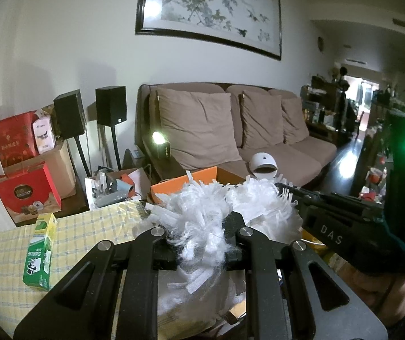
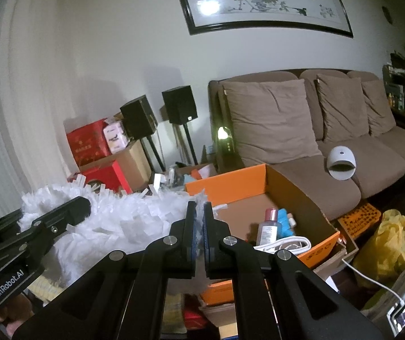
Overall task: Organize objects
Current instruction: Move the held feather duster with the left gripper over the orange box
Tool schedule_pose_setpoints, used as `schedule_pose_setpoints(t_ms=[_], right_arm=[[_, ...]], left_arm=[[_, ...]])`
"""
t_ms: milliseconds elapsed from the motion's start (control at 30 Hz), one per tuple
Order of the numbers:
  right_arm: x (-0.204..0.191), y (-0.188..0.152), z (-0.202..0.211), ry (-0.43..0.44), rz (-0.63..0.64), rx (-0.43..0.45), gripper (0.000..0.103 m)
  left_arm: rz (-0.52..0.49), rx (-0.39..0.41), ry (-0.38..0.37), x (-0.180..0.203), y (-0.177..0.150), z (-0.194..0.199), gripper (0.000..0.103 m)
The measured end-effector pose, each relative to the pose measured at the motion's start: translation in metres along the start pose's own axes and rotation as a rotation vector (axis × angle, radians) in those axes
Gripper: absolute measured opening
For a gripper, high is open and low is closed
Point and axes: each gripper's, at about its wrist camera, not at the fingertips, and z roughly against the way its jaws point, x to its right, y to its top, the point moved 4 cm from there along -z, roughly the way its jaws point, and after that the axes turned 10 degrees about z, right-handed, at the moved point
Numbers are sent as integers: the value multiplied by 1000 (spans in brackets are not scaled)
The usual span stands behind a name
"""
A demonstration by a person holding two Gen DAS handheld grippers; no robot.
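Shredded white paper (image 1: 202, 221) hangs pinched in both my left gripper (image 1: 199, 243) and right gripper (image 2: 199, 221); next I carry it toward the orange box (image 2: 262, 178) at two o'clock and release.

Dim room, heavy fisheye bending at the edges; glare spot on the painting (image 1: 208, 11), perhaps from a lamp (image 1: 157, 137) below it.

White shredded paper (image 1: 202, 212) heaps up right ahead, blocking the near wall of the orange box (image 2: 228, 181). Inside the box, bare cardboard floor at the back; a bottle (image 2: 267, 226) and white cable (image 2: 284, 243) crowd the front. Left, the checked tablecloth (image 1: 89, 226) lies open past the green carton (image 1: 40, 252).
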Motion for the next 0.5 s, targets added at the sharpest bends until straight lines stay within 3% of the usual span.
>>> schedule_pose_setpoints(t_ms=[500], right_arm=[[15,-2,-1,-14,-29,-7,2]], left_arm=[[-15,-17,-4,10,-2,-13,17]])
